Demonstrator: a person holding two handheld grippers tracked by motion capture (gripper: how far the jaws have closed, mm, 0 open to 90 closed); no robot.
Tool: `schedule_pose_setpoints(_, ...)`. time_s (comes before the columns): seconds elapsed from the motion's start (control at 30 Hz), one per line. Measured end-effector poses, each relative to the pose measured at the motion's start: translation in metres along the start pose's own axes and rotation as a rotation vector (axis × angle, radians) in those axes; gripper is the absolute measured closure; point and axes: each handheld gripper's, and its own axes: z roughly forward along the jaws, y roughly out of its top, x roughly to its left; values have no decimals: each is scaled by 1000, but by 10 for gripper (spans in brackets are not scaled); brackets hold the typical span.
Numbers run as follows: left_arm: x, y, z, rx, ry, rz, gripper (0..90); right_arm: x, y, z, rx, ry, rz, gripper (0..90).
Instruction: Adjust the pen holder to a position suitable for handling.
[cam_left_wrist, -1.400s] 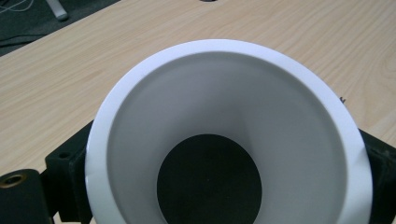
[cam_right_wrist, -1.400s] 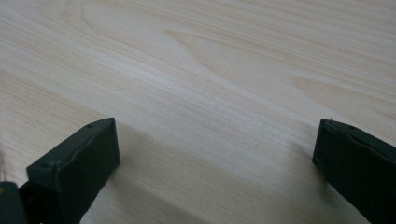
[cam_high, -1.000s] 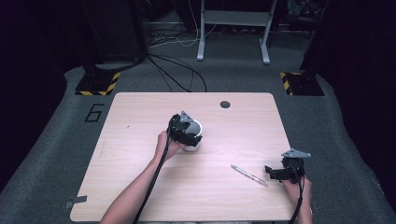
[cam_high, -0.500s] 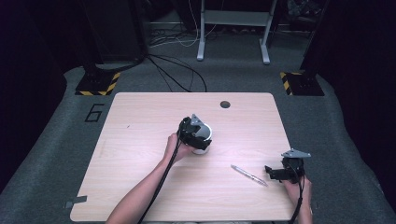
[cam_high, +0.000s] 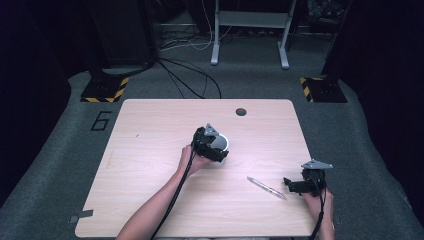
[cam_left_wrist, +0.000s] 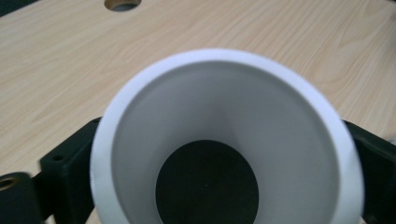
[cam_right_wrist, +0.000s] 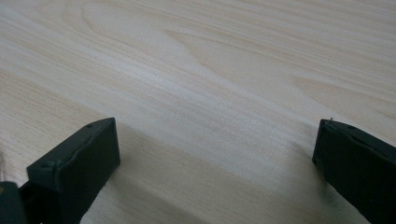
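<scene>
A white cup (cam_high: 220, 145) sits near the middle of the wooden table (cam_high: 150, 150), and my left gripper (cam_high: 212, 148) is shut on it. In the left gripper view the cup (cam_left_wrist: 224, 93) fills the space between the two black jaws, its open mouth facing the camera and its bottom dark. A pen (cam_high: 266, 188) lies on the table toward the front right. My right gripper (cam_high: 294, 185) rests low at the table's front right, just right of the pen. In the right gripper view its jaws stand wide apart over bare wood, with my right gripper (cam_right_wrist: 215, 158) open and holding nothing.
A round cable hole (cam_high: 241, 111) is in the table near its far edge. Beyond the table are floor cables (cam_high: 190, 80), a metal frame's legs (cam_high: 250, 35) and yellow-black striped blocks (cam_high: 105, 90). A piece of tape (cam_high: 80, 218) sticks at the front left corner.
My left gripper has carried the white cup to the right, toward the table's middle. The right gripper and the pen have stayed where they were.
</scene>
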Motion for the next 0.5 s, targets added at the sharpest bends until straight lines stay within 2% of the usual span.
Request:
schedule_pose_setpoints(0.07,1,2,-5,-13,-4,7,1,0,0,0,0,0,0,1)
schedule_pose_setpoints(0.13,0,3,-11,-30,-14,-19,1,0,0,0,0,1,-2,1)
schedule_pose_setpoints(0.17,1,4,-15,-21,-23,-12,1,0,0,0,0,1,-2,1)
schedule_pose_setpoints(0.23,1,5,-25,-42,-23,-16,1,0,0,0,0,0,-2,1)
schedule_pose_setpoints(0.33,1,5,-31,-41,-12,-6,1,0,0,0,0,0,-2,1)
schedule_pose_setpoints(0.4,1,3,-38,-39,-6,1,1,0,0,0,0,1,-2,1)
schedule_pose_setpoints(0.43,2,0,-47,-44,-10,1,1,0,0,0,0,1,-2,1)
schedule_pose_setpoints(0.5,3,-1,-51,-43,-11,5,1,0,0,0,-1,1,0,1)
